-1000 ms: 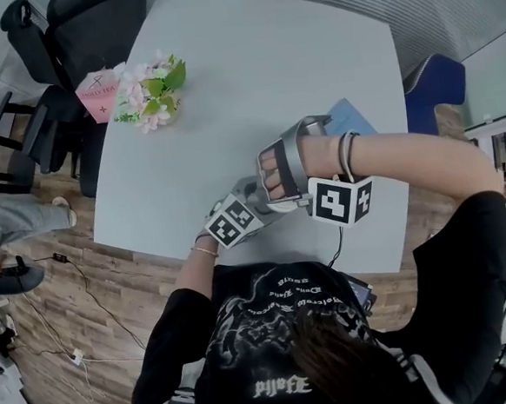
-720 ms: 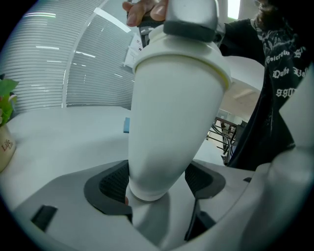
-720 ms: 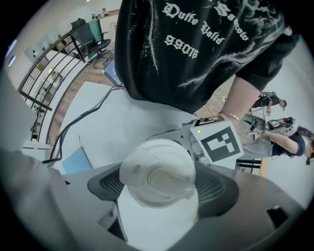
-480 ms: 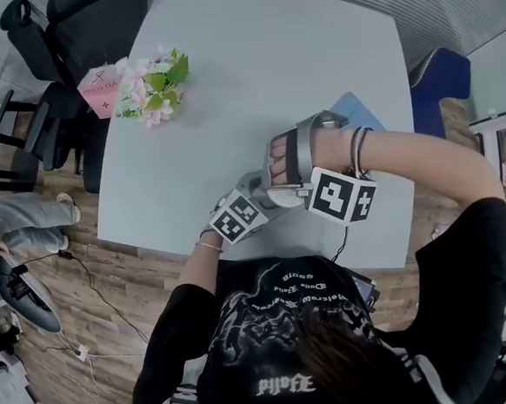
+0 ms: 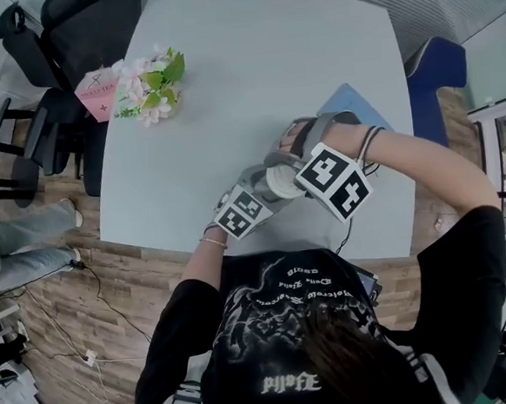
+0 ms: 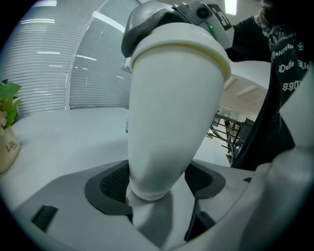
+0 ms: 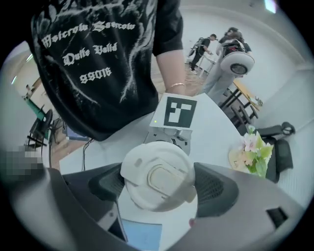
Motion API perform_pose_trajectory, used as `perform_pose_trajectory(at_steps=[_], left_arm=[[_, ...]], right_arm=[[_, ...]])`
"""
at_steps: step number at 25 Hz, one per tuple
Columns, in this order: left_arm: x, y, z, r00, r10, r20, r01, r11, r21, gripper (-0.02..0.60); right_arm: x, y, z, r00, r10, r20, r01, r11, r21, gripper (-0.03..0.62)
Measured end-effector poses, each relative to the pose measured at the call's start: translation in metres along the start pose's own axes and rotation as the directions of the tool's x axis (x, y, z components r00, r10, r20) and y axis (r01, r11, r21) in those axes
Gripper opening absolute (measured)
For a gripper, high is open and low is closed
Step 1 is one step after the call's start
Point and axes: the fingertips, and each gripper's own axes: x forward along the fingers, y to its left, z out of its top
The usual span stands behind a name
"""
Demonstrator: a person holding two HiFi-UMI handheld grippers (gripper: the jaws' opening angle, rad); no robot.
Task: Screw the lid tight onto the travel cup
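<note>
Grippers: two. The left gripper (image 6: 157,184) is clamped on the narrow base of the cup. The right gripper (image 7: 159,186) stands wide, its pads pressed against opposite edges of the lid.
Task pieces: one white tapered plastic travel cup (image 6: 171,112); one cream round lid with a flip tab (image 7: 147,169), seated on the cup's mouth. Both lie just right of centre in the head view, between the two grippers.
Other things: one pot of pink and white flowers (image 5: 150,90) and one pink hexagonal card (image 5: 98,91) just beside it, upper left; one flat blue sheet (image 5: 350,102), right of centre.
Surface: one pale grey rectangular table (image 5: 250,57).
Room: wood-plank floor (image 5: 69,298), lower left; black office chairs (image 5: 58,46), upper left; one blue chair (image 5: 435,78), upper right; slatted blinds (image 6: 49,63), left of the left gripper view.
Hidden or unclear: in the head view the marker cubes and the right hand cover most of the cup. The right arm cuts off the blue sheet. The black chairs overlap and cannot be counted.
</note>
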Motion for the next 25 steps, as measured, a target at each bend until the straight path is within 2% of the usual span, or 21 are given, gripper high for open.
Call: perform_pose_trajectory(at_steps=[4, 8, 13, 18, 25], left_arm=[[0.001, 0.0, -0.001, 1.0, 0.015, 0.0, -0.015, 1.0, 0.005, 0.371], [0.001, 0.0, -0.001, 1.0, 0.029, -0.003, -0.029, 1.0, 0.005, 0.371], [0.0, -0.001, -0.002, 0.999, 0.033, -0.007, -0.033, 0.999, 0.014, 0.371], [-0.001, -0.001, -0.001, 0.999, 0.038, -0.002, -0.038, 0.999, 0.015, 0.371], [0.0, 0.0, -0.003, 0.999, 0.042, 0.012, -0.043, 0.998, 0.047, 0.371]], right_arm=[[0.0, -0.004, 0.0, 0.999, -0.036, -0.024, 0.039, 0.989, 0.14, 0.436], [0.001, -0.006, 0.0, 0.995, -0.071, -0.069, 0.085, 0.969, 0.231, 0.436], [0.002, -0.008, -0.002, 0.988, -0.087, -0.131, 0.129, 0.924, 0.359, 0.436], [0.0, -0.013, -0.002, 0.982, -0.101, -0.16, 0.173, 0.822, 0.542, 0.436], [0.002, -0.017, -0.005, 0.973, -0.132, -0.188, 0.228, 0.632, 0.74, 0.436]])
